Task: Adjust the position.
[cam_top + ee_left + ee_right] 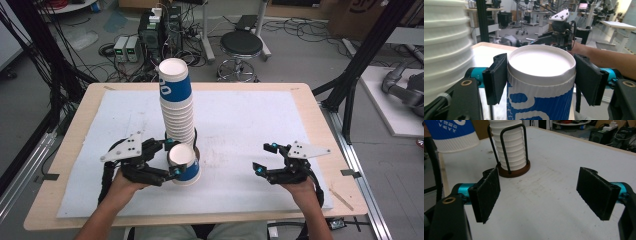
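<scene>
At the tabletop's [65, 165] centre, the left tool [171, 157] clamps a single blue-and-white ribbed paper cup [184, 164] by its rim, at six o'clock from the tall stack of white paper cups [177, 107] in its black wire holder [511, 152]. The right tool [265, 157], jaws wide and empty, waits at three o'clock. The cup looks freshly pulled off; next it wants a clear spot to stand on.
</scene>
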The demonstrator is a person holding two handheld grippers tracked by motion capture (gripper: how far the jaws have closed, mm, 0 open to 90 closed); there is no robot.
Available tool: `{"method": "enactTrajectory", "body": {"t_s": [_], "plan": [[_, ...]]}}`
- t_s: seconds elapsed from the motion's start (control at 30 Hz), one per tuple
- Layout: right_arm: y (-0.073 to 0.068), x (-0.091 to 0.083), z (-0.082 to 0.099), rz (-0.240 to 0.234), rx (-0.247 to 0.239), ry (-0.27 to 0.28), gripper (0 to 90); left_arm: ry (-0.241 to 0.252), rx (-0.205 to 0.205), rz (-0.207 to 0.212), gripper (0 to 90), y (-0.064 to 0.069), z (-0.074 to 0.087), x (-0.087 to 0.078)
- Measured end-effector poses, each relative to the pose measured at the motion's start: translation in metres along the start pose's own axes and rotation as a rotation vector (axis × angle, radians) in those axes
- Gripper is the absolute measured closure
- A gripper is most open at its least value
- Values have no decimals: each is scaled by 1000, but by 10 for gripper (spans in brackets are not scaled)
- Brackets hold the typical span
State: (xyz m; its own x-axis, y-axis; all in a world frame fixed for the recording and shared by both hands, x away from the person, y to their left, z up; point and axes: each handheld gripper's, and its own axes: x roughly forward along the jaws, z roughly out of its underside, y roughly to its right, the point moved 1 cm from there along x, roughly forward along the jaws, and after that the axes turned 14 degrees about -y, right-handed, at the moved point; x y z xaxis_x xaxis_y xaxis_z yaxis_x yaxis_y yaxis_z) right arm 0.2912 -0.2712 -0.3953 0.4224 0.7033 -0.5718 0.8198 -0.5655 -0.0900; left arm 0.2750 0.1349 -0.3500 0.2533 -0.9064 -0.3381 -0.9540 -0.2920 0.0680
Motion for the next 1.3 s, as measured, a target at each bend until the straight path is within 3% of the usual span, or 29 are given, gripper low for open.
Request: {"method": "enactTrajectory", "body": {"t_s": [0.33,0.5,0.77,1.3], "plan": [[-15,9,-8,-86,-55,5,197,24,19,37,307,-1,-9,36],[-26,16,-16,-158,-90,1,197,18,19,41,307,-4,-10,46],[-40,37,-25,-211,-145,-5,197,25,11,49,308,-5,-11,57],[-49,59,-36,-279,-171,27,197,28,17,90,309,0,-16,75]]}}
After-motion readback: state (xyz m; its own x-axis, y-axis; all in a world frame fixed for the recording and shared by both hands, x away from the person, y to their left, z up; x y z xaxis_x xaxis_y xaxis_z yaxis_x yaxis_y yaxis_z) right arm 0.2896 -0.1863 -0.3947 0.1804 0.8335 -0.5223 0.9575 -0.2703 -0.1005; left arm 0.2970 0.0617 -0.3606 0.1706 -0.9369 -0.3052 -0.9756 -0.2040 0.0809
